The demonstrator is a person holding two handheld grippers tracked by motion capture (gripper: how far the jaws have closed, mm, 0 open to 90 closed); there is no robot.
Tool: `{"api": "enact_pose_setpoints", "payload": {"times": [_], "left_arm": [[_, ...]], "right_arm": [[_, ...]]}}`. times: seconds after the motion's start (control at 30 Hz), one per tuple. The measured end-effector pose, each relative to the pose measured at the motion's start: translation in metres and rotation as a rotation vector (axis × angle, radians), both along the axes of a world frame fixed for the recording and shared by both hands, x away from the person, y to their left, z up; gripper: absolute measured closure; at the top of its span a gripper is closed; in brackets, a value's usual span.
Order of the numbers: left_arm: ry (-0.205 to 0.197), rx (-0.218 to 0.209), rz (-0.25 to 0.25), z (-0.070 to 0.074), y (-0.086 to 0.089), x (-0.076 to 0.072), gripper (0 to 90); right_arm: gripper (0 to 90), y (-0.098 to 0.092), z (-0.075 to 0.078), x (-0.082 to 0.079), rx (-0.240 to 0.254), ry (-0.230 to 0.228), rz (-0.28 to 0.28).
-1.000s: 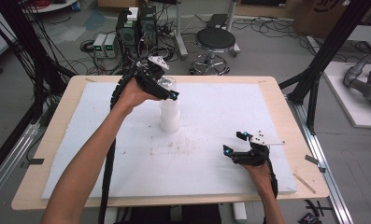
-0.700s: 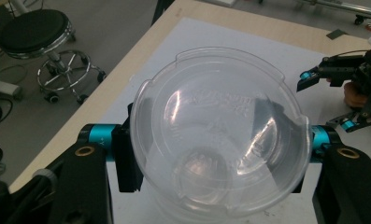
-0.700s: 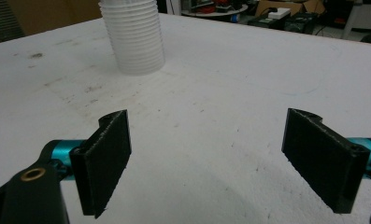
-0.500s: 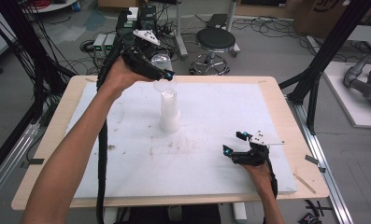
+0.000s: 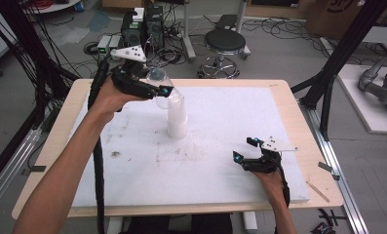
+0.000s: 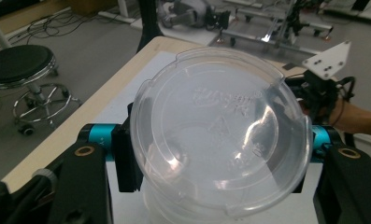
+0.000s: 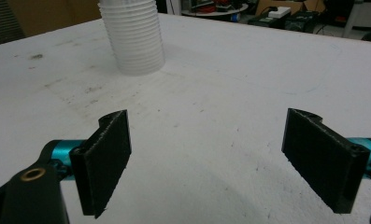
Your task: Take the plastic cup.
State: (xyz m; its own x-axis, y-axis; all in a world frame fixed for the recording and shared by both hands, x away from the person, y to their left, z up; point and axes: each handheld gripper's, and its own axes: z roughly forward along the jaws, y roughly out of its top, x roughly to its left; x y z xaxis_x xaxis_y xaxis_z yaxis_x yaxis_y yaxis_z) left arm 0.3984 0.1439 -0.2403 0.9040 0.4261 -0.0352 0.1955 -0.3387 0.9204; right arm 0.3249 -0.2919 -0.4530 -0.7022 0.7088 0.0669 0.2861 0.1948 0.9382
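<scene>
A clear plastic cup [image 5: 158, 79] hangs tilted above the table's far left, just beside the top of a white ribbed stack of cups [image 5: 177, 118]. My left gripper [image 5: 163, 90] is shut on it, and its jaws have just been closing tighter. In the left gripper view the cup [image 6: 220, 126] has its round base toward the camera, between the pads of my left gripper [image 6: 219, 151]. My right gripper [image 5: 244, 149] rests open on the white mat at the near right. The right gripper view has my right gripper [image 7: 206, 161] with bare mat between the jaws and the stack [image 7: 134, 37] farther off.
A white mat [image 5: 215, 170] covers most of the wooden table [image 5: 305, 146], with faint stains near its middle. A stool [image 5: 224, 41], cables and equipment stand on the floor behind the table. Black frame posts [image 5: 327, 83] rise at both sides.
My left gripper has risen and moved left off the stack's top, taking the clear cup with it. The right gripper has stayed where it was.
</scene>
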Motion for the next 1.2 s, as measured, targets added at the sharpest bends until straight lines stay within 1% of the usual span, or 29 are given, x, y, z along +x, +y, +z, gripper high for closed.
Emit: {"api": "enact_pose_setpoints", "payload": {"times": [0.07, 0.17, 0.2, 0.27, 0.3, 0.33, 0.37, 0.43, 0.5, 0.6, 0.67, 0.7, 0.77, 0.97, 1.03, 1.07, 1.13, 1.2], "left_arm": [[-0.004, -0.046, -0.023, -0.010, 0.007, -0.010, 39.0], [-0.011, -0.088, -0.038, -0.024, 0.015, -0.020, 39.0], [-0.014, -0.108, -0.039, -0.029, 0.017, -0.023, 39.0], [-0.017, -0.142, -0.044, -0.039, 0.022, -0.030, 38.9], [-0.018, -0.178, -0.051, -0.046, 0.024, -0.035, 38.9], [-0.015, -0.191, -0.055, -0.050, 0.026, -0.037, 38.9], [-0.026, -0.205, -0.057, -0.057, 0.028, -0.042, 38.9], [-0.026, -0.226, -0.064, -0.063, 0.030, -0.046, 38.9], [-0.029, -0.257, -0.064, -0.072, 0.030, -0.050, 38.9], [-0.027, -0.268, -0.078, -0.085, 0.028, -0.056, 38.9], [-0.025, -0.261, -0.091, -0.093, 0.024, -0.058, 38.9], [-0.022, -0.266, -0.098, -0.097, 0.022, -0.060, 38.8], [-0.022, -0.273, -0.122, -0.104, 0.019, -0.061, 38.8], [-0.009, -0.280, -0.160, -0.122, 0.012, -0.065, 38.7], [-0.008, -0.291, -0.178, -0.129, 0.011, -0.065, 38.7], [-0.003, -0.291, -0.177, -0.133, 0.011, -0.065, 38.8], [-0.001, -0.306, -0.176, -0.139, 0.011, -0.066, 38.8], [0.011, -0.285, -0.165, -0.141, 0.012, -0.066, 38.7]], "right_arm": [[15.6, 0.000, 0.000, 0.000, 0.002, 0.002, 0.001], [15.6, 0.000, 0.000, 0.000, 0.003, 0.003, 0.000], [15.6, 0.000, 0.000, 0.000, -0.001, -0.003, -0.001], [15.6, 0.001, 0.000, 0.000, -0.008, 0.001, 0.003], [15.6, 0.001, 0.000, 0.000, -0.014, -0.004, 0.004], [15.6, 0.001, 0.000, 0.000, -0.015, -0.005, 0.004], [15.6, 0.001, 0.000, 0.000, -0.012, -0.003, 0.002], [15.6, 0.001, 0.000, 0.000, -0.014, 0.002, 0.003], [15.6, 0.001, 0.000, 0.000, -0.016, 0.003, 0.003], [15.6, 0.002, 0.000, 0.001, -0.020, 0.004, 0.007], [15.6, 0.002, 0.000, 0.001, -0.021, 0.005, 0.004], [15.6, 0.002, 0.000, 0.001, -0.021, 0.006, 0.005], [15.6, 0.002, 0.000, 0.001, -0.021, 0.006, 0.005], [15.6, 0.002, 0.000, 0.001, -0.023, 0.007, 0.005], [15.6, 0.003, 0.000, 0.001, -0.026, 0.009, 0.011], [15.6, 0.003, 0.000, 0.001, -0.027, 0.006, 0.009], [15.6, 0.003, 0.000, 0.001, -0.030, 0.002, 0.009], [15.6, 0.003, 0.000, 0.002, -0.027, 0.010, 0.013]]}}
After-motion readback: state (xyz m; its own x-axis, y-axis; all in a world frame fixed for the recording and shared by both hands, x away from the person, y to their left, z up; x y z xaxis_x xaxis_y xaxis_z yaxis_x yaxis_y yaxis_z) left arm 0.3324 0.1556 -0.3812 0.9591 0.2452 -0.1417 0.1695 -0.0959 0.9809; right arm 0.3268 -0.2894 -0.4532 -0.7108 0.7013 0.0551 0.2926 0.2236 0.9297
